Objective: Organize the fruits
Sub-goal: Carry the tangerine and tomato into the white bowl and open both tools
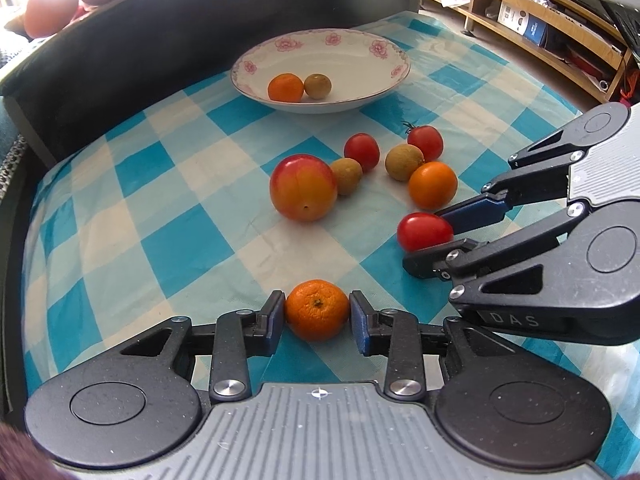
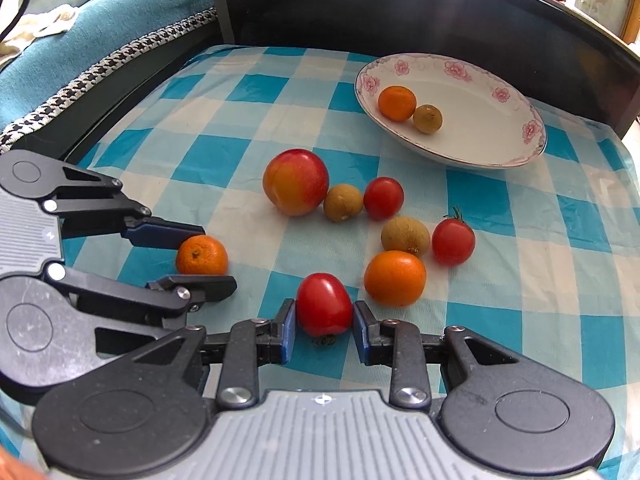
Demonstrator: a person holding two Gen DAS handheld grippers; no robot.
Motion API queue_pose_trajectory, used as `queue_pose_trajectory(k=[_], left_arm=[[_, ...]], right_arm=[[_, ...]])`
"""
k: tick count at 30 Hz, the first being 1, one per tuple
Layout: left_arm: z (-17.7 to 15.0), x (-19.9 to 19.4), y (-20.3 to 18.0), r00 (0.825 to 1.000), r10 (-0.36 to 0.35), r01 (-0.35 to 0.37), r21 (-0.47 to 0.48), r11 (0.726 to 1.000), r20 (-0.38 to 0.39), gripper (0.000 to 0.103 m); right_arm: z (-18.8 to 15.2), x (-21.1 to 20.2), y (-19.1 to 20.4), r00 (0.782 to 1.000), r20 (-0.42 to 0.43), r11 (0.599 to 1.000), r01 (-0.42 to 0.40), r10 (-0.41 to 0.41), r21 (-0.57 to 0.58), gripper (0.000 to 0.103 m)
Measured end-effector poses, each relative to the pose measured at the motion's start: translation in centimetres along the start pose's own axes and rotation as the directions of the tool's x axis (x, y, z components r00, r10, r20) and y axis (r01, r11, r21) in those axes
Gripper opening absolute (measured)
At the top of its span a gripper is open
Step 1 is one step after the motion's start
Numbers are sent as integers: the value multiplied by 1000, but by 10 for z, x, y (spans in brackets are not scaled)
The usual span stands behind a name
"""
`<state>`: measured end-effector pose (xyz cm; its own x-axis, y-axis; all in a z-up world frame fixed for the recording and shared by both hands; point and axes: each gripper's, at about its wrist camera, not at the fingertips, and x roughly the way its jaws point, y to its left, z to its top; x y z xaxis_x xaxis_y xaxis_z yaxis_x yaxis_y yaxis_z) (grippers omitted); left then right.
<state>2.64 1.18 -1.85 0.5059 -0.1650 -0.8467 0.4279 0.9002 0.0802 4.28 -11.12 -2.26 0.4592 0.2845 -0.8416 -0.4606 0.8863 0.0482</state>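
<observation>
Left wrist view showed the left gripper (image 1: 317,316) pinching a small dimpled orange mandarin (image 1: 317,309), the right gripper (image 2: 324,316) clamping a glossy red tomato (image 2: 323,304), both seemingly bound for the flower-rimmed white ceramic bowl (image 1: 360,46).

A home living room: checked tablecloth (image 1: 160,208), sofa (image 2: 100,24), wooden shelving (image 1: 540,20).

Bright daylight floods both views; glare washes out the left wrist view at eleven o'clock. Fisheye bending curves the edges. Shadows stay soft, focus sharp centrally.
</observation>
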Motion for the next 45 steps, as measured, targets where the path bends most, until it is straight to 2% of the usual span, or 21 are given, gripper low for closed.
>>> queue_pose_trajectory(k=[10, 27, 37, 45], left_arm=[[2, -3, -6, 1000, -9, 9, 14, 1000, -4, 42], [29, -14, -4, 997, -24, 27, -32, 999, 79, 41], [64, -10, -4, 991, -18, 24, -47, 999, 133, 41], [101, 9, 2, 988, -11, 20, -58, 998, 152, 40]], right_arm=[[-3, -7, -3, 1000, -16, 999, 13, -13, 31, 33], [0, -38, -15, 998, 68, 995, 6, -13, 103, 33], [18, -45, -42, 991, 123, 985, 24, -46, 170, 33], [45, -38, -70, 985, 153, 980, 54, -84, 191, 33]])
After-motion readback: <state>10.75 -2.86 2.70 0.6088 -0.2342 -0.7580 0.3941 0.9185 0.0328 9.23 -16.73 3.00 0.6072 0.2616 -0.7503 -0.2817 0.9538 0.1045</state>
